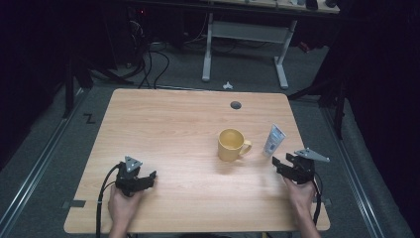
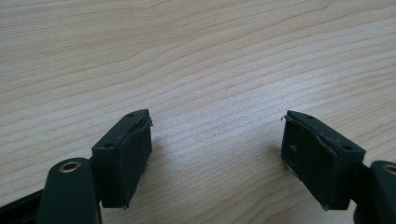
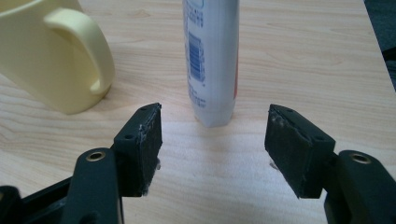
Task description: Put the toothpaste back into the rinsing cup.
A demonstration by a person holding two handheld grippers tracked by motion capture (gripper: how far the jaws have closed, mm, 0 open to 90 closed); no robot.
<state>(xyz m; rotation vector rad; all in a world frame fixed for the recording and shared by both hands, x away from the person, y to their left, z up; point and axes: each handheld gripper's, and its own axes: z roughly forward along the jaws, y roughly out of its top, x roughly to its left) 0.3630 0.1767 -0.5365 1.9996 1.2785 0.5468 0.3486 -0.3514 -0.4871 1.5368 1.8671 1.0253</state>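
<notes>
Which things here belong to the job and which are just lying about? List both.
In the job:
- white tube, lined up ahead of the open right gripper, not yet touched
- yellow mug beside it

Lying about:
- left gripper, open over bare table
- desk frame behind

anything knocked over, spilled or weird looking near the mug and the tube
Nothing stands out. The yellow mug sits upright, the white tube lies flat beside its handle, and no spill shows on the table. The right gripper is open, short of the tube.
</notes>
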